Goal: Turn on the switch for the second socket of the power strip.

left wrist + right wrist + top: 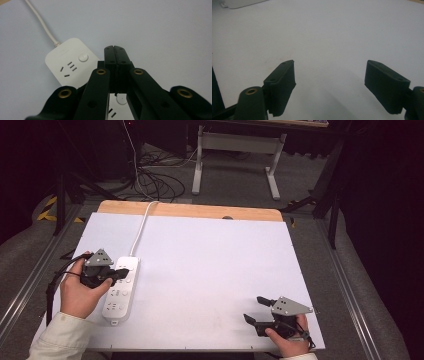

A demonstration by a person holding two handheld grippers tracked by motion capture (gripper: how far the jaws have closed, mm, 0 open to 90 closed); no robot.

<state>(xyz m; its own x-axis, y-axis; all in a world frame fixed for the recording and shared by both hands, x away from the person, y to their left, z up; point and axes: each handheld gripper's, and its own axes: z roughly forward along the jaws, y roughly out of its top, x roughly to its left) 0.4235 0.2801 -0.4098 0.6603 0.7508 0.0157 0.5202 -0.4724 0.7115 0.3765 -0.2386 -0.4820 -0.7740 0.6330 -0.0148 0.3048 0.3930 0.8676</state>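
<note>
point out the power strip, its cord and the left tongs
power strip (120, 292): high view, middle of its white top face
cord (141, 227): high view, midway along the white cable
left tongs (115, 58): left gripper view, seam where the shut tips meet

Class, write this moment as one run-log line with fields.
left gripper: shut, over power strip | right gripper: open, empty, above table | strip cord: runs to far edge

Table (200, 270): covered by a white sheet; a strip of bare wood is seen along the far edge.
Power strip (121, 290): laid flat on the sheet near the left edge, lengthwise from near to far.
Cord (141, 227): run from the strip's far end over the far edge.
</note>
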